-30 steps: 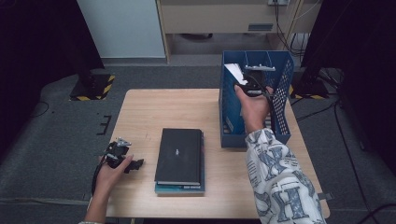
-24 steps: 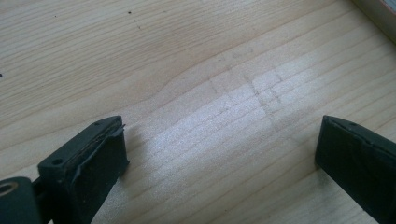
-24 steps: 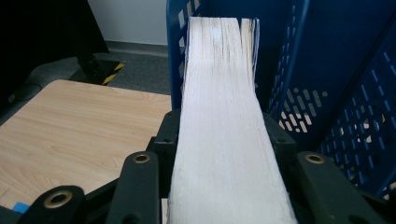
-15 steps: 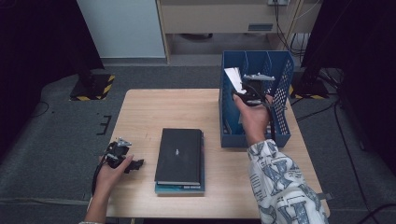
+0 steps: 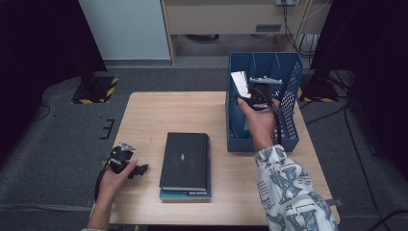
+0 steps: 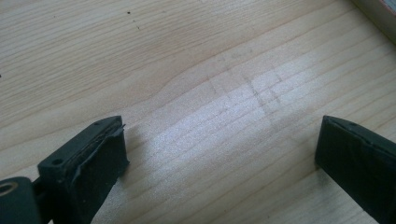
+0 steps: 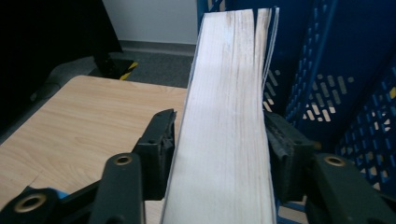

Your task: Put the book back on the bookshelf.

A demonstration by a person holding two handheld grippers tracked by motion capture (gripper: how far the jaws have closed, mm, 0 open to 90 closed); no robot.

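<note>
Right gripper (image 7: 219, 154), jaws just opening, still brackets the white-paged book (image 7: 229, 116) between its fingers (image 7: 161, 140), releasing it into the blue perforated plastic file rack (image 5: 288, 96); left gripper (image 6: 219, 154) idles wide.

Stacked books (image 5: 185, 166) (table (image 5: 159, 113) centre)

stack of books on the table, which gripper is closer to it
Left. The left gripper rests on the table just beside the stack of books, jaws wide apart. The right gripper is over at the blue file rack, around a book.
</note>
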